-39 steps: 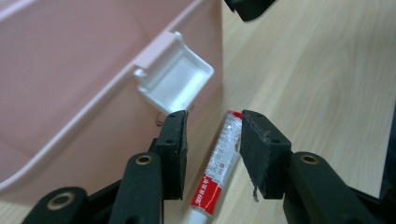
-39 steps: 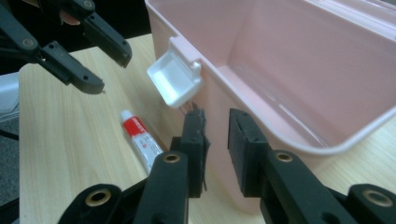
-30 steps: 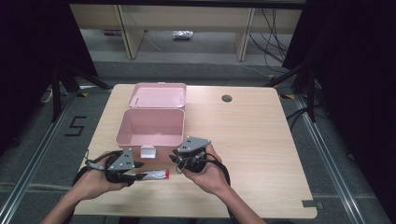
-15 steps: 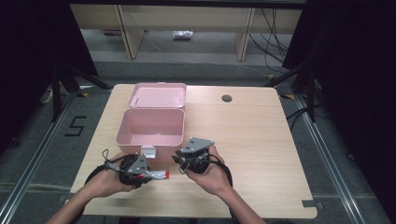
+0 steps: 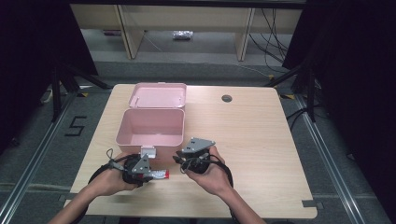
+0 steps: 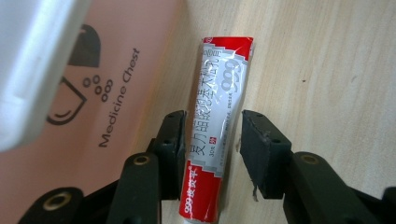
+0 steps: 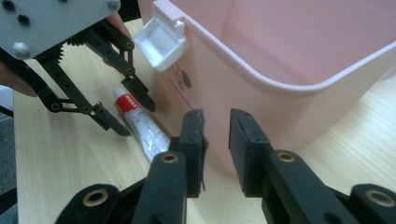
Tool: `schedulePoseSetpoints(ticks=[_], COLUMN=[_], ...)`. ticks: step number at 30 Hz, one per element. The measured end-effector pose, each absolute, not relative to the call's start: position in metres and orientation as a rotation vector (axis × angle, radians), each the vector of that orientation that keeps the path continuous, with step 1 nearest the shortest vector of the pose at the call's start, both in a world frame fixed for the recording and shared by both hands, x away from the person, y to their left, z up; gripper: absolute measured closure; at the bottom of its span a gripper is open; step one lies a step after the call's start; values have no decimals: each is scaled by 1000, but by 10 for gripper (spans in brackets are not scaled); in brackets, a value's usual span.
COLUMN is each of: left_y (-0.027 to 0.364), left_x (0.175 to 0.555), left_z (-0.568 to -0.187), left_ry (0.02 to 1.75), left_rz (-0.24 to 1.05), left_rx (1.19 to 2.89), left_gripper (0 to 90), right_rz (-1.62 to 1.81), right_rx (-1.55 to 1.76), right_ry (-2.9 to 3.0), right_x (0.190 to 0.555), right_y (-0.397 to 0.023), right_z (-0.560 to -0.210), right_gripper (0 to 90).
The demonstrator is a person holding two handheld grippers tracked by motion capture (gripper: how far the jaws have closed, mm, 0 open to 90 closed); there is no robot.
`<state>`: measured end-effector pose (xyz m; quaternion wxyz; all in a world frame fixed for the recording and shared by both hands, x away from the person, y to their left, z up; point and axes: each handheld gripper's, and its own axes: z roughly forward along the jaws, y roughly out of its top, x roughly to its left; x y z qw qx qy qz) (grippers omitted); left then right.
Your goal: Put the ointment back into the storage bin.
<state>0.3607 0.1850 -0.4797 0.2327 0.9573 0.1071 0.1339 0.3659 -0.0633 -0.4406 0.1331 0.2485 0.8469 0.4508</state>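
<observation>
A red and silver ointment tube (image 6: 216, 116) lies flat on the wooden table, just in front of the open pink medicine chest (image 5: 152, 127). My left gripper (image 6: 212, 135) is lowered over the tube with its jaws open on either side; a gap shows beside the right pad (image 6: 257, 140). In the right gripper view the left gripper (image 7: 135, 117) straddles the tube (image 7: 140, 119) with its tips at the table. My right gripper (image 7: 215, 126) is open with nothing between its jaws, close to the chest's front wall (image 7: 243, 93). In the high view both grippers (image 5: 150, 173) (image 5: 179, 158) sit near the table's front.
The chest's lid (image 5: 159, 95) lies folded back behind it, and its white latch (image 7: 161, 39) hangs at the front rim. A round cable hole (image 5: 227, 98) is at the back of the table (image 5: 261, 140). Dark frames and shelving stand beyond it.
My left gripper has moved right and down, from the left of the tube to straddling it. The right gripper and the chest have stayed put.
</observation>
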Motion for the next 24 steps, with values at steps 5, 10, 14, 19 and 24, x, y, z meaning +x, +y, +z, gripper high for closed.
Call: schedulePoseSetpoints(ticks=[5, 10, 14, 19, 24], left_y=[184, 182, 181, 180, 181], left_x=[362, 364, 365, 367, 368], left_z=[-484, -487, -489, -490, -491], left_ry=[303, 300, 304, 303, 303], left_rz=[368, 351, 346, 340, 329], left_rx=[2624, 2626, 2633, 2644, 2650], left_gripper=[602, 609, 614, 624, 635], right_rz=[1294, 1313, 1308, 1309, 1299], right_rx=[717, 710, 735, 740, 735], right_ry=[2469, 2448, 2467, 2467, 2470], right_x=[366, 366, 366, 365, 366], right_y=[-65, -64, -65, -66, -68], right_z=[-441, -442, -441, -442, -443], right_gripper=[761, 760, 760, 760, 760])
